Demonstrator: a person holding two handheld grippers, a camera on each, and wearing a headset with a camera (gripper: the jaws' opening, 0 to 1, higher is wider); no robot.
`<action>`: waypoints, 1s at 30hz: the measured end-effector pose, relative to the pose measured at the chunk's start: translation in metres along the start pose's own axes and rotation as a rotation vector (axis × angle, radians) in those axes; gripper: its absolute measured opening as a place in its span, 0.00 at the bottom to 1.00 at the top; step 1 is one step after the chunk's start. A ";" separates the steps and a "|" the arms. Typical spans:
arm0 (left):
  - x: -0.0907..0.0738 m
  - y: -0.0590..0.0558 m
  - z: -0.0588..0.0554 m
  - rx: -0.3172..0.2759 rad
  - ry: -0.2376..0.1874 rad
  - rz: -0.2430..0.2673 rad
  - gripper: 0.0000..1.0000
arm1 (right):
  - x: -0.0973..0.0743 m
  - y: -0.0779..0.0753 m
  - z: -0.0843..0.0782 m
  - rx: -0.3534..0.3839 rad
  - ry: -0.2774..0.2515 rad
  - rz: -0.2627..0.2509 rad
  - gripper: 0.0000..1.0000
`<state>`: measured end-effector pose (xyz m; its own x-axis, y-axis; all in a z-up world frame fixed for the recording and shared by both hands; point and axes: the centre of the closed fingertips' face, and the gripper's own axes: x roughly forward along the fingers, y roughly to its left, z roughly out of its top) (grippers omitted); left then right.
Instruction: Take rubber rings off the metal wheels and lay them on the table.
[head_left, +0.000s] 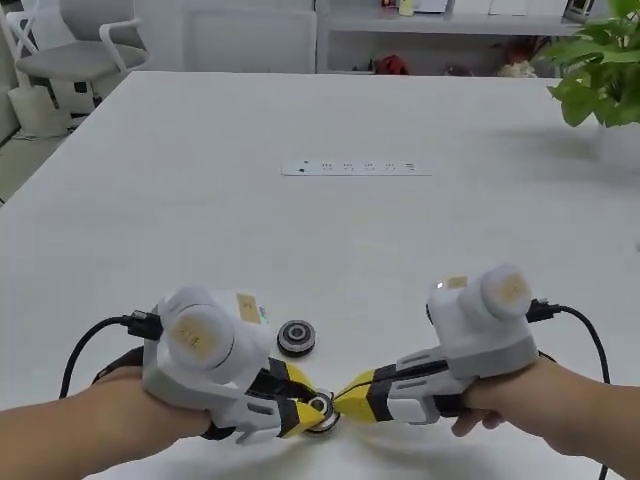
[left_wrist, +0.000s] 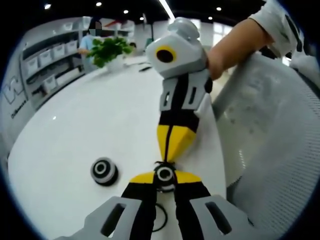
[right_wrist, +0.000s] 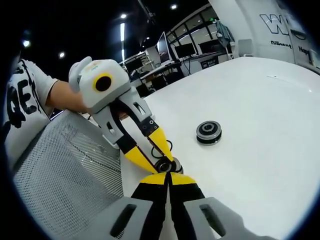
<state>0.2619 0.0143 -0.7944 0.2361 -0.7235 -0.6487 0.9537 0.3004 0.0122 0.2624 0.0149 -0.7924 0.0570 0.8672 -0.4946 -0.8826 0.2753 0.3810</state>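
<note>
Fingers (left_wrist: 144, 178) of the left gripper (left_wrist: 165, 176) are pinching a small round metal wheel (left_wrist: 165, 174) between their yellow tips, one tip sitting on each side of it and touching it. The right gripper (left_wrist: 168, 156) is coming in from the opposite side with its two yellow fingers pressed together, and their shared point is touching the far edge of the same wheel; whether any rubber is caught between them cannot be told. In the right gripper view, that gripper's own closed tips (right_wrist: 169, 176) are meeting the wheel (right_wrist: 164, 165) just beyond them, while the left gripper's fingers are straddling it. In the head view the two grippers (head_left: 305, 412) (head_left: 347, 397) are pointing at each other low over the near edge of the white table (head_left: 350, 240), with the held wheel (head_left: 320, 408) between them. A second metal wheel wearing a black rubber ring (head_left: 296, 337) is lying flat on the table near the left gripper, apart from both sets of fingers. A thin black loop (left_wrist: 166, 220) is lying on the table under the left gripper.
</note>
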 end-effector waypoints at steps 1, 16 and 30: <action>0.000 0.000 0.000 0.000 0.000 0.000 0.13 | 0.000 0.000 0.000 -0.003 0.001 0.001 0.00; 0.000 0.000 0.000 0.002 0.003 0.001 0.13 | 0.003 0.006 0.002 -0.044 0.002 0.016 0.00; 0.000 -0.001 0.000 0.006 0.002 0.005 0.13 | 0.003 0.010 0.005 -0.055 -0.010 0.031 0.00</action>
<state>0.2613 0.0144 -0.7946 0.2409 -0.7203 -0.6505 0.9536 0.3005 0.0204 0.2558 0.0224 -0.7863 0.0341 0.8792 -0.4752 -0.9084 0.2256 0.3521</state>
